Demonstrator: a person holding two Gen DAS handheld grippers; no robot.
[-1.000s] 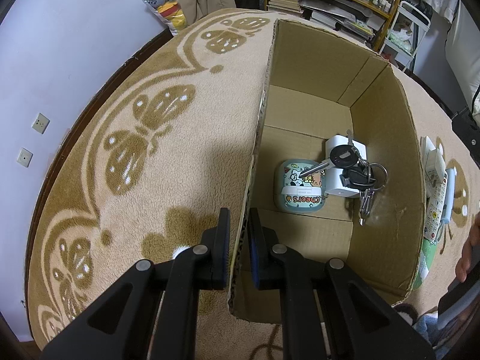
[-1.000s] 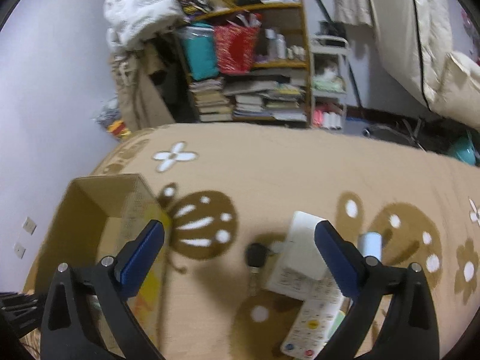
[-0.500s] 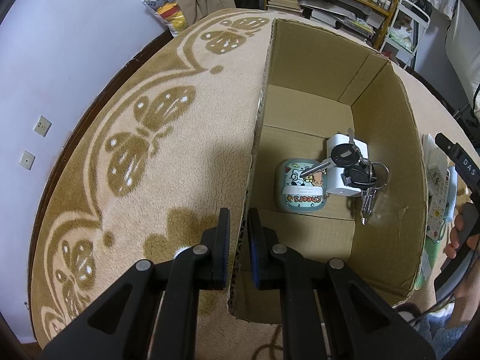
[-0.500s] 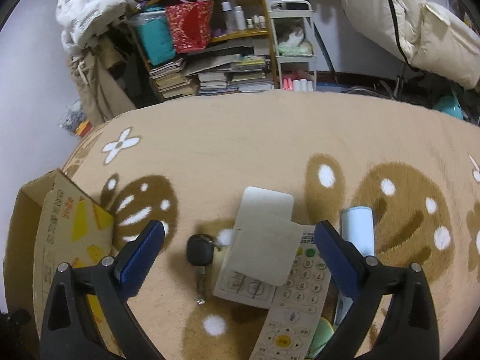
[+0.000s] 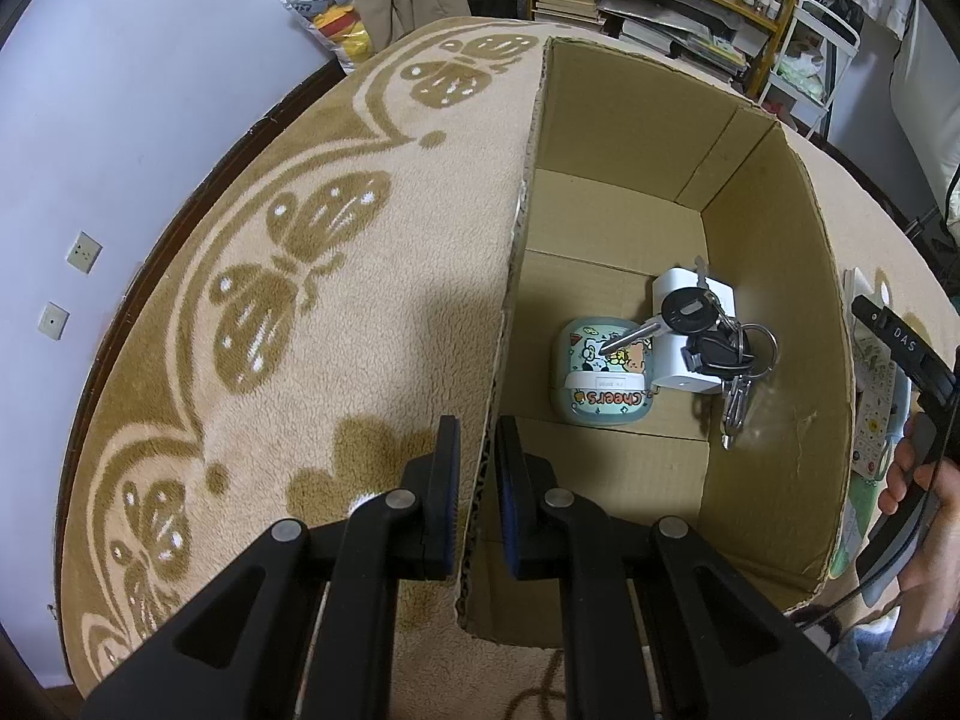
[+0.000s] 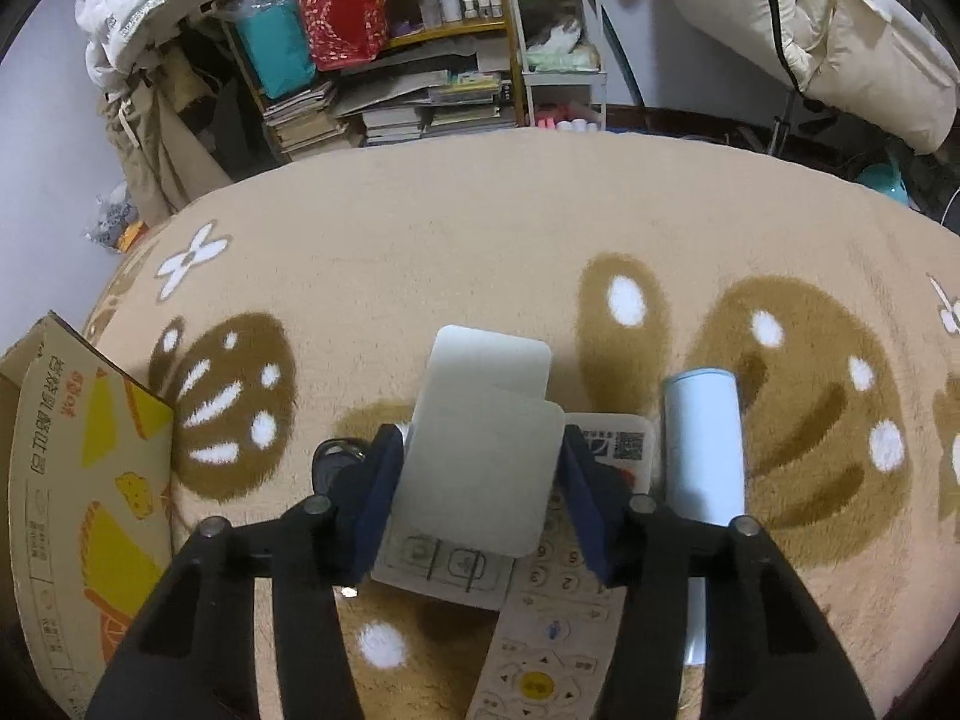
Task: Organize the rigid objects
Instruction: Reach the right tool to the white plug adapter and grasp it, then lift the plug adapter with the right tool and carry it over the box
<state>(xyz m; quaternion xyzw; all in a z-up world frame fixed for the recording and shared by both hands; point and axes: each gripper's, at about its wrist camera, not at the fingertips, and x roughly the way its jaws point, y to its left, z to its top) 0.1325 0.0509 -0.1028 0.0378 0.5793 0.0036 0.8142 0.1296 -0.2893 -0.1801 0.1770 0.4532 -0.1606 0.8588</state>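
Left gripper (image 5: 478, 468) pinching the cardboard box (image 5: 774, 300) wall, keys (image 5: 714, 336) and a small tin (image 5: 603, 378) inside, right gripper (image 6: 477, 480) closing around a white card (image 6: 480, 468) — pads at its edges — atop a remote (image 6: 540, 648) on the rug (image 6: 480, 228).

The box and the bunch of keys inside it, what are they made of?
The box looks like brown corrugated cardboard, matte: its cut wall edge shows a wavy layer. The keys look like shiny silvery metal blades and rings, with black heads that are probably plastic.
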